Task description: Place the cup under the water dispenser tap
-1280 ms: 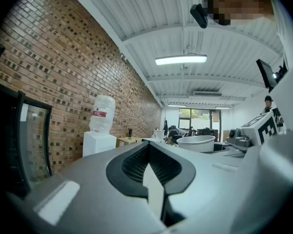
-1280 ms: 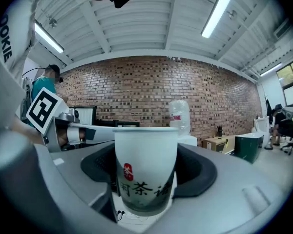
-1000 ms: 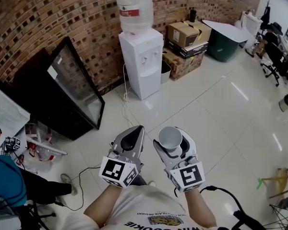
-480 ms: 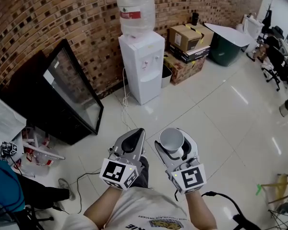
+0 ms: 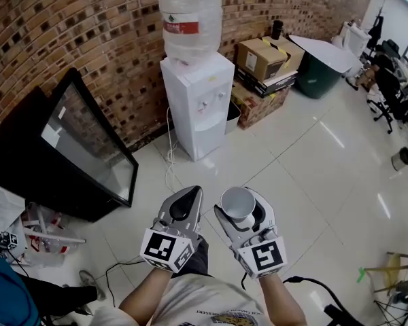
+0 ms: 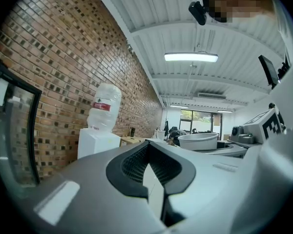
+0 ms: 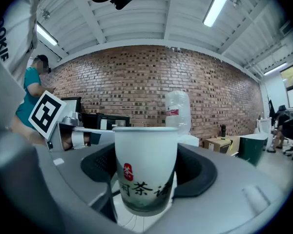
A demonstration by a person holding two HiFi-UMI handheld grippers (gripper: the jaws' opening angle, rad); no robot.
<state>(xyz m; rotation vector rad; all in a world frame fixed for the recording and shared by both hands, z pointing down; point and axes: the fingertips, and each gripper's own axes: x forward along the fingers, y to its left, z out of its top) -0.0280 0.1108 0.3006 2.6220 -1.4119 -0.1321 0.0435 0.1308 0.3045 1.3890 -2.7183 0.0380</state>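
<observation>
Since a second ago both grippers have come nearer the water dispenser [image 5: 197, 104]. The right gripper [image 5: 239, 210] pinches the upright cup [image 5: 236, 198]. The left gripper [image 5: 189, 197] has its jaws pressed together, empty.

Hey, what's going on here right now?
A person holds a gripper in each hand. The right gripper is shut on an upright white cup, which looks empty from above. The left gripper is shut with nothing in it. The water dispenser stands ahead against the brick wall, across some open floor, so the cup is not yet under the tap.
</observation>
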